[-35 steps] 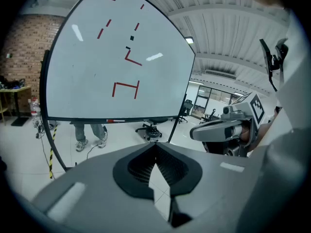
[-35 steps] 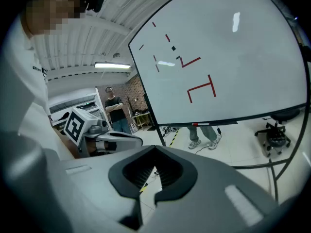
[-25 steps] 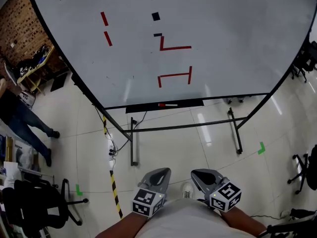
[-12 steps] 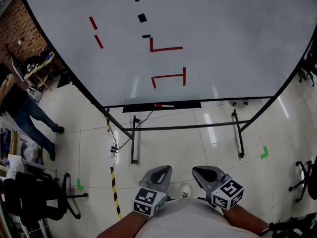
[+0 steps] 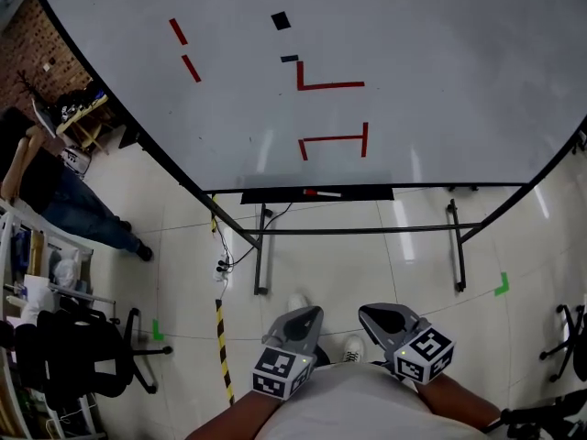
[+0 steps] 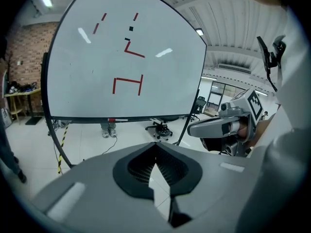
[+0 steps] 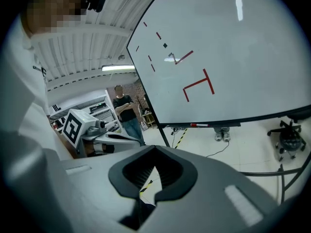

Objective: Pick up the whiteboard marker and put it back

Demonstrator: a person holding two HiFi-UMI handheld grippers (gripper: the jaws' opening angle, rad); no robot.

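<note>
The whiteboard marker (image 5: 321, 192), white with a red cap, lies on the black tray (image 5: 275, 196) under the big whiteboard (image 5: 440, 53). It also shows small and far off as the marker (image 6: 112, 121) and the marker (image 7: 200, 125) in the two gripper views. Both grippers are held close to my body, well short of the board. My left gripper (image 5: 305, 315) is shut with nothing in it, as its own view of the left gripper (image 6: 156, 147) confirms. My right gripper (image 5: 377, 313) is likewise shut and empty, seen also as the right gripper (image 7: 155, 150).
The board rests on a black frame with floor legs (image 5: 260, 264). A cable and power strip (image 5: 220, 269) lie by the left leg, beside yellow-black floor tape (image 5: 223, 346). A person (image 5: 55, 191) stands at the left. An office chair (image 5: 73, 365) is at lower left.
The board and tray have shifted a little in the head view. The person at the left has stepped along the floor. Both grippers stay shut near my body.
</note>
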